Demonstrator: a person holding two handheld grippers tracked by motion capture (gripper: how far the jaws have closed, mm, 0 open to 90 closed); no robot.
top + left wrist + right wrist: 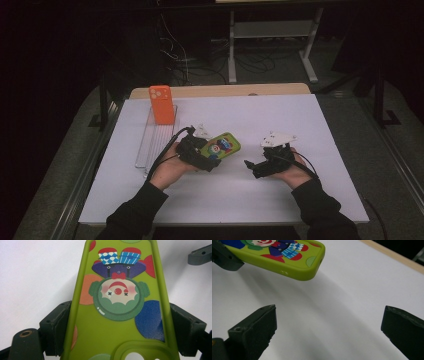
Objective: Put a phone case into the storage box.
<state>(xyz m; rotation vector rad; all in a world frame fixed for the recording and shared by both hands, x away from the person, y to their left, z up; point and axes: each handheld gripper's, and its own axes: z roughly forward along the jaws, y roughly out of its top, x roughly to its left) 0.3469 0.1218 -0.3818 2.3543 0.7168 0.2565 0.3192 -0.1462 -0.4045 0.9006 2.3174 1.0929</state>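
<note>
Glossy green rubbery phone case (117, 322), rounded corners, pinched by left hand-held gripper (212, 156); right hand-held gripper (328, 333) spread, empty.

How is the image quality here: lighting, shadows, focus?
High view: white table lit, surroundings dark and grainy. Left gripper view: green phone case evenly lit, print sharp, nearest edge soft. Right gripper view: the case casts a soft shadow; right claw jaws slightly blurred.

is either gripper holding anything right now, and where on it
The left gripper is shut on the green phone case, clamping its two long side edges near the camera-cutout end. The right gripper is open and holds nothing.
</note>
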